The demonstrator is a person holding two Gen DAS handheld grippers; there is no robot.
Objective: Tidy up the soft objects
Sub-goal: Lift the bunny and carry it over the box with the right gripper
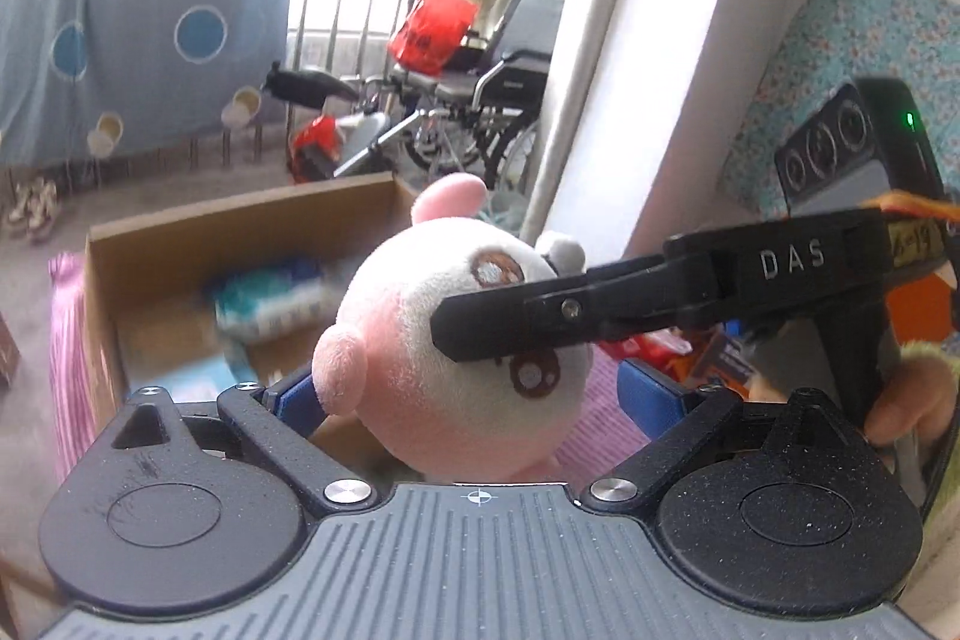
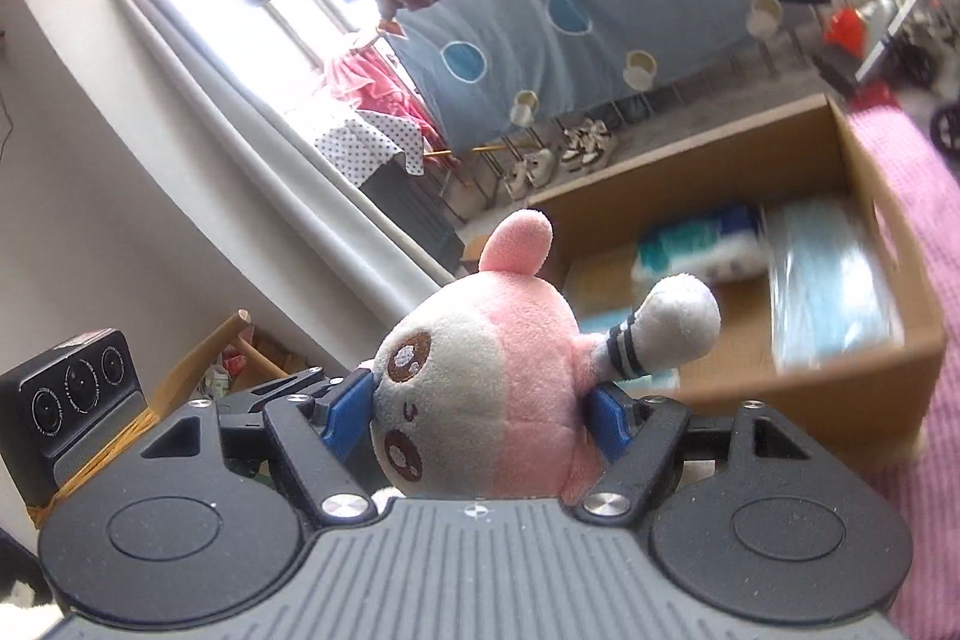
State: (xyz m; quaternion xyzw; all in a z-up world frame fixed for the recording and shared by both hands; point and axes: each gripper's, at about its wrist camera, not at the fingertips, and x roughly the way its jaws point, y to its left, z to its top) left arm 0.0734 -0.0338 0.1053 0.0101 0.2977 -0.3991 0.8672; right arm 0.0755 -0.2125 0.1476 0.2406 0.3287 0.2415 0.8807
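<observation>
A pink and white plush toy (image 1: 456, 358) with brown eyes is held in the air between both grippers. In the left wrist view my left gripper (image 1: 474, 400) has its blue pads on either side of the toy's lower body, and the right gripper's black fingers (image 1: 510, 328) press across its face from the right. In the right wrist view my right gripper (image 2: 480, 412) is shut on the plush toy (image 2: 480, 388), blue pads squeezing its head. An open cardboard box (image 1: 102, 268) stands beyond the toy; it also shows in the right wrist view (image 2: 888, 244).
The box holds blurred blue and white soft packs (image 2: 828, 292). A pink striped cloth (image 2: 924, 460) lies beside and under the box. A wheelchair (image 1: 480, 100), a hanging blue blanket (image 1: 132, 40) and shoes (image 1: 33, 208) are further back.
</observation>
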